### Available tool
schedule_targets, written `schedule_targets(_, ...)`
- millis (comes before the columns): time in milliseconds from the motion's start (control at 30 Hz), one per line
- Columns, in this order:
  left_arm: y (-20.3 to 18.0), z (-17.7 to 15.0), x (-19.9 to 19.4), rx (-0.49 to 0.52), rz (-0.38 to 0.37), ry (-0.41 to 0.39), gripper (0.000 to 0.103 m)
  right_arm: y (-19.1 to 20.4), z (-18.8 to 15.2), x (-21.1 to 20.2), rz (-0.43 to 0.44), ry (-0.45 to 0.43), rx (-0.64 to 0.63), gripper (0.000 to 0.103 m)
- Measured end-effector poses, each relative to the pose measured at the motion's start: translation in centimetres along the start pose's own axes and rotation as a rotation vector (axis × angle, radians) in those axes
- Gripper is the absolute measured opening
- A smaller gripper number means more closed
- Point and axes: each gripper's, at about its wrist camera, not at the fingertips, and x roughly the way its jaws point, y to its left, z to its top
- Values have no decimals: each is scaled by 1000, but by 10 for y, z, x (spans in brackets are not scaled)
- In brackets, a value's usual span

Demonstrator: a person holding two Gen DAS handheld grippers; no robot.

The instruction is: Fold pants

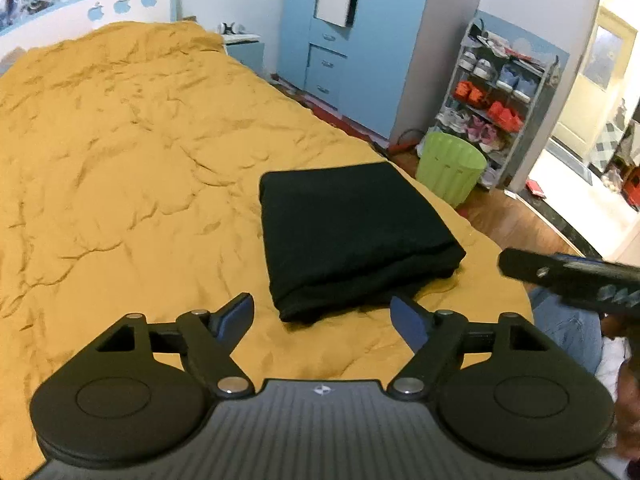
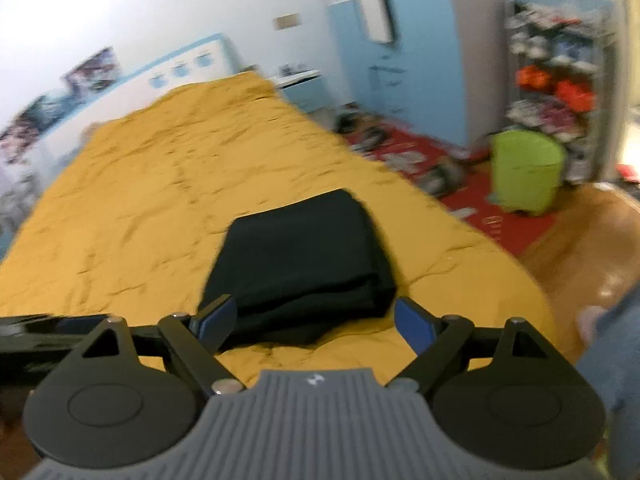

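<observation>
The black fabric pants (image 1: 352, 236), folded into a thick rectangular stack, are laid flat on the mustard-yellow wrinkled bedspread (image 1: 120, 152), close to the bed's near right edge. The layered ends of the stack are turned toward the cameras.

In the left wrist view, the pants are seen ahead of and above the left gripper (image 1: 323, 320), apart from its blue-padded black fingers (image 1: 240, 314). Those jaws are spread wide, and nothing is pinched between them; only bedspread and the pants' near corner are seen through the gap. The tip of the right gripper (image 1: 568, 276) is seen at the right edge, beside the pants' near right corner and not touching them.

In the right wrist view, which is blurred, the pants (image 2: 304, 256) are seen just beyond the right gripper (image 2: 314, 322). Its jaws are likewise spread wide and empty, and the stack's near edge is framed between the two fingertips without contact.

Beyond the bed, a lime-green ribbed plastic bin (image 1: 450, 168) is set on the wooden floor beside a grey metal shoe rack (image 1: 496, 96), with a blue and white wardrobe (image 1: 352, 48) against the wall.
</observation>
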Motion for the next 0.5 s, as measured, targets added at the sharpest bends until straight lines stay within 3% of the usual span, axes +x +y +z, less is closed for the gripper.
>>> schedule_targets(200, -13, -1, -14, -8, 131, -33, 91, 39, -6, -19, -138, 15, -12, 82)
schedule_targets(500, -10, -4, -26, -28, 141, -49, 92, 69, -13, -38, -170, -23, -42, 82)
